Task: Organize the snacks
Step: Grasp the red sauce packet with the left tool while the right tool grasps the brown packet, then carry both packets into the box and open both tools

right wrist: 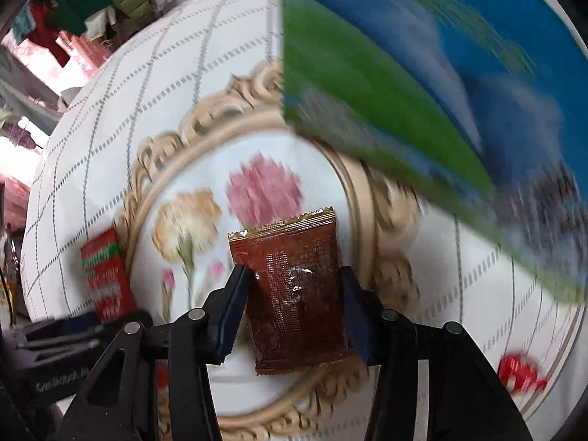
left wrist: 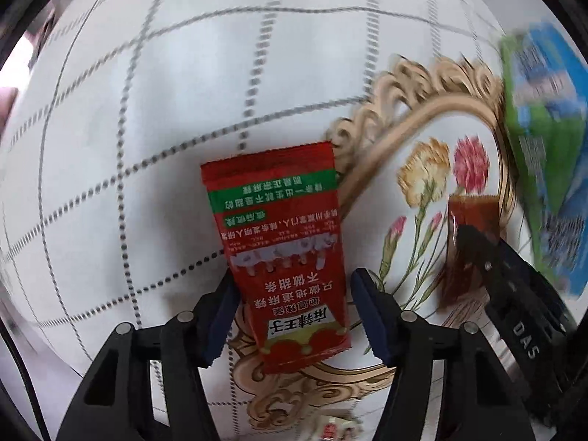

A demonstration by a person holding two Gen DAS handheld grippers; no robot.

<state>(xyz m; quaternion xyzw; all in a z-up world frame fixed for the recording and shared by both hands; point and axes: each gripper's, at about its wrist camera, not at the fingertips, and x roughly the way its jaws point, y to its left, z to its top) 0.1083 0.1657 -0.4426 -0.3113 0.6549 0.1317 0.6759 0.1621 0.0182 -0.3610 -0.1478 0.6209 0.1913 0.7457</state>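
My left gripper (left wrist: 292, 316) is shut on a red snack packet (left wrist: 283, 250) with green band and Chinese print, held over the edge of an oval floral tray (left wrist: 422, 110). My right gripper (right wrist: 292, 312) is shut on a dark brown snack packet (right wrist: 294, 290) with a gold crimped top, held above the tray's flowered middle (right wrist: 191, 220). The brown packet (left wrist: 466, 242) and the right gripper also show at the right of the left wrist view. The red packet (right wrist: 106, 275) shows at the left of the right wrist view.
A large green and blue box (right wrist: 441, 92) stands beside the tray's far right; it also shows in the left wrist view (left wrist: 544, 139). A white tablecloth with a grey grid (left wrist: 147, 110) covers the table. A small red wrapper (right wrist: 520, 371) lies at the right. Clothes and clutter lie beyond the table (right wrist: 92, 0).
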